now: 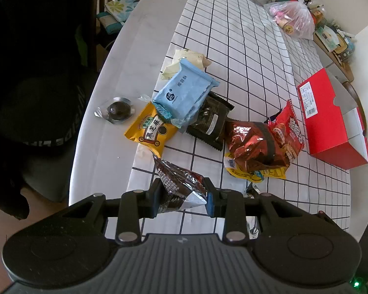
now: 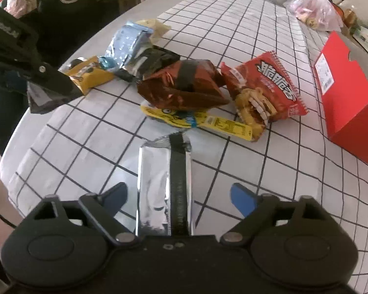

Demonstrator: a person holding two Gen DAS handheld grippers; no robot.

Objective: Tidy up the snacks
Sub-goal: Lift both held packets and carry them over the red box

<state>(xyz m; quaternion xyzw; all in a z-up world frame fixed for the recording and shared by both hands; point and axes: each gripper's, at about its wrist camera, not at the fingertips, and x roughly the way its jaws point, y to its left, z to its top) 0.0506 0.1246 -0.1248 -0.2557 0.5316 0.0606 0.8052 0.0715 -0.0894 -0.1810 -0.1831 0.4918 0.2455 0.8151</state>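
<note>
My left gripper (image 1: 182, 196) is shut on a dark foil snack packet (image 1: 176, 186), held above the table's near edge; it also shows in the right wrist view (image 2: 44, 95). My right gripper (image 2: 177, 198) is open, its fingers on either side of a silver foil packet (image 2: 164, 188) lying on the cloth, not touching it. A pile of snacks lies ahead: a blue packet (image 1: 186, 93), a yellow packet (image 1: 152, 129), a black packet (image 1: 211, 122), a brown foil bag (image 1: 252, 144) and a red chip bag (image 1: 289, 132). An open red box (image 1: 331, 120) stands at the right.
A white cloth with a black grid (image 1: 245, 49) covers part of the round white table (image 1: 135, 56). A round chocolate in clear wrap (image 1: 117, 110) lies left of the pile. Plastic bags (image 1: 294, 17) and clutter sit at the far edge. A dark chair (image 1: 36, 98) stands left.
</note>
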